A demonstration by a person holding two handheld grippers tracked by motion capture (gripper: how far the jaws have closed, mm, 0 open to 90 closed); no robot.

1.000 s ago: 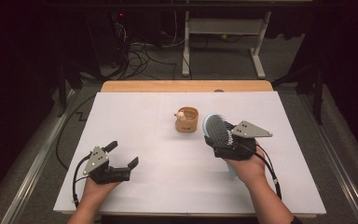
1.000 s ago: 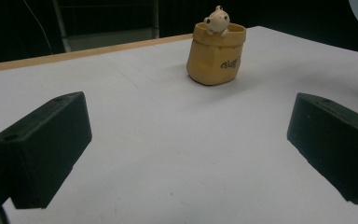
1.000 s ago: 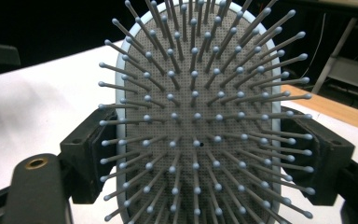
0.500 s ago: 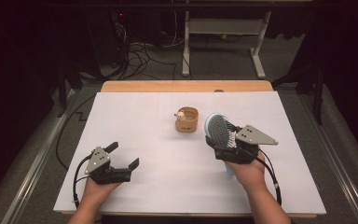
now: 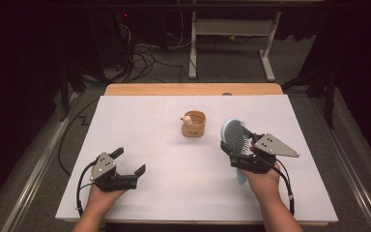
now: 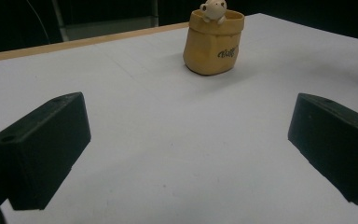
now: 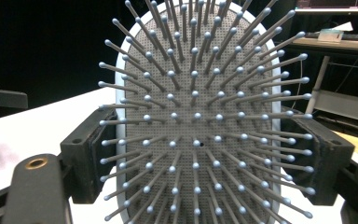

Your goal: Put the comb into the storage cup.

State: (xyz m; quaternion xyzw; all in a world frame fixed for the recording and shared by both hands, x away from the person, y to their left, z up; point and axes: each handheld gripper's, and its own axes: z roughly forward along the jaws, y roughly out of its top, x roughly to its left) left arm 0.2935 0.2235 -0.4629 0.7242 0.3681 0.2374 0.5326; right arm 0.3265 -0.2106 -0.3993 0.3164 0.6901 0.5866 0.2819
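Observation:
My right gripper (image 5: 235,150) is shut on a light-blue paddle hairbrush (image 5: 234,134), its two jaws pressing the sides of the brush head. In the right gripper view the grey bristle pad of the hairbrush (image 7: 196,116) faces the camera between the jaws of the right gripper (image 7: 200,161). The brush handle points down toward the table under my hand. My left gripper (image 5: 129,161) rests at the front left of the white table, open, with nothing between the jaws of the left gripper (image 6: 186,149). A small tan bag-shaped pot (image 5: 194,123) with a little figure on its rim stands mid-table, also the pot (image 6: 214,42).
The white table top (image 5: 149,125) has a wooden strip (image 5: 193,89) along its far edge. Beyond it are cables and a white table frame (image 5: 232,34) on a dark floor. Cables trail from both grippers toward the near edge.
The right hand with the hairbrush has shifted slightly to the right and toward the near edge. The left gripper has stayed in place.

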